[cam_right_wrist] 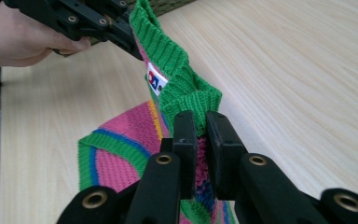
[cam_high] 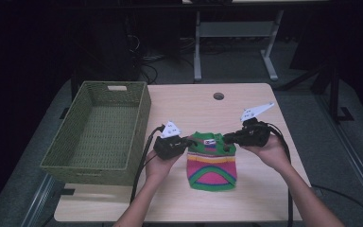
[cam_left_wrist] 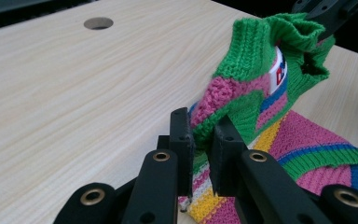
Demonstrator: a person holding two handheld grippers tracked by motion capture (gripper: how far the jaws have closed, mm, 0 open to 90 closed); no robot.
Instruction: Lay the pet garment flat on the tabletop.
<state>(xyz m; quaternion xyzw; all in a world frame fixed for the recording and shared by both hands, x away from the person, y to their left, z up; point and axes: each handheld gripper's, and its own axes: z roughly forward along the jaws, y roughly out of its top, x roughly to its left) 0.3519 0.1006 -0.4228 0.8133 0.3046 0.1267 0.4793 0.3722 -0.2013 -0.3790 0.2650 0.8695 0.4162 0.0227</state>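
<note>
While the left gripper (cam_high: 185, 142) and right gripper (cam_high: 228, 138) each pinch a shoulder of the small striped green-and-pink knitted sweater (cam_high: 211, 163) — its hem resting on the pale wooden table (cam_high: 184, 104) — the woven green basket (cam_high: 99, 132) sits nearer the left hand.

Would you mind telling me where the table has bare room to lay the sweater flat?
Bare wood lies between the sweater and the table's hole, and along the near edge. It is crowded leftward, where the basket stands.
</note>
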